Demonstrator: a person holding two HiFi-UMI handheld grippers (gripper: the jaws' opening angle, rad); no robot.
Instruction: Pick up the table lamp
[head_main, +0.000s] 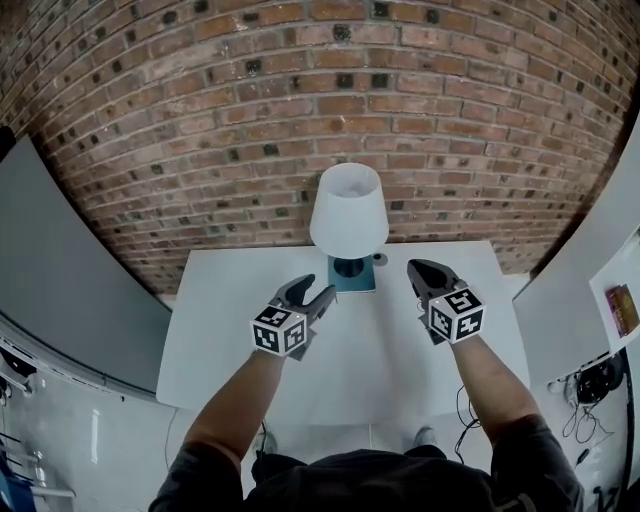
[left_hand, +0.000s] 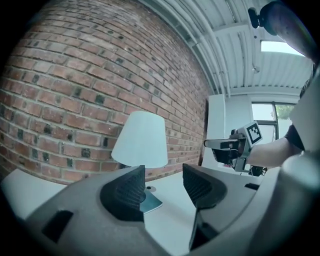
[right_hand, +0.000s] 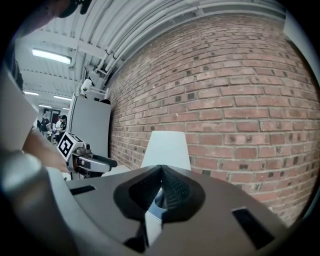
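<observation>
Table lamp stands upright at the 12 o'clock edge of the white desk, close to the brick wall. It has a white cone shade over a dark stem and a flat, square, teal-grey base resting on the desktop.

In the head view, both grippers sit over the desk on the near side of the lamp and neither touches it. The left gripper is at about 8 o'clock from the base, just beside its near left corner. The right gripper is at about 3 o'clock from the base, a little apart from it.

In the left gripper view, the left gripper has its fingers spread wide with only bare desk in the gap. The lamp rises beyond the left finger at about 11 o'clock, and a corner of its base peeks out by that finger (behind it, not between the two). The right gripper shows at 2 o'clock.

In the right gripper view, the right gripper has its fingers pressed together at the tips and grips nothing. The lamp shade stands straight ahead at 12 o'clock, and the left gripper shows at 9 o'clock.
</observation>
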